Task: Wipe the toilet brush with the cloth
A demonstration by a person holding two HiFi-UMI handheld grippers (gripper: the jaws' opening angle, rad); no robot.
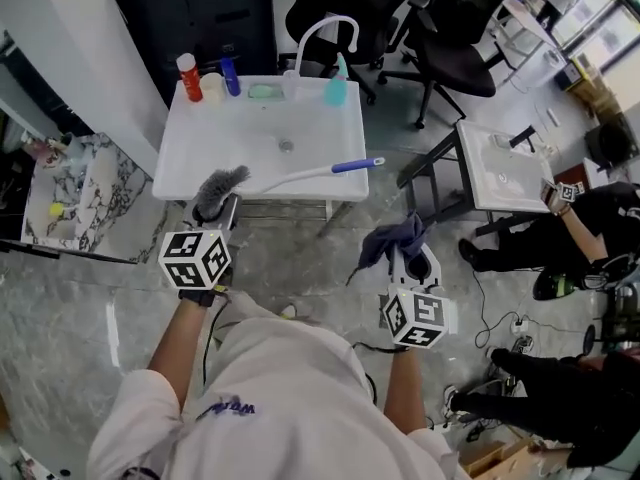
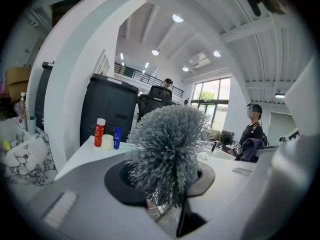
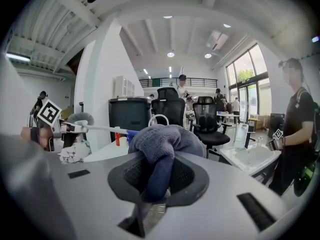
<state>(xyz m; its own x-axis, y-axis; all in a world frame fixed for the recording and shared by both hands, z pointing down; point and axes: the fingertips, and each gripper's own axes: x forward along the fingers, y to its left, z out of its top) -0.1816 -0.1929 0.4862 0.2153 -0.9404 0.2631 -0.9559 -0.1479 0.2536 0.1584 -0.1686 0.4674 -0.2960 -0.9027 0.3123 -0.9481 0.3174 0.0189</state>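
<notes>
The toilet brush has a grey bristle head (image 1: 220, 188) and a white handle with a blue end (image 1: 356, 165) that reaches right over the white sink (image 1: 190, 163). My left gripper (image 1: 226, 208) is shut on the brush right at the head. In the left gripper view the bristles (image 2: 167, 151) fill the space between the jaws. My right gripper (image 1: 408, 260) is shut on a blue-grey cloth (image 1: 393, 238), bunched above the jaws (image 3: 162, 144), below and to the right of the handle and apart from it. The right gripper view shows the brush (image 3: 80, 120) at far left.
On the sink's back rim stand a red bottle (image 1: 189, 76), a white jar (image 1: 211, 88), a blue bottle (image 1: 231, 75), a teal bottle (image 1: 336, 88) and a white faucet (image 1: 325, 30). Black office chairs (image 1: 455, 58) stand behind. A second sink (image 1: 500, 173) and seated people are at right.
</notes>
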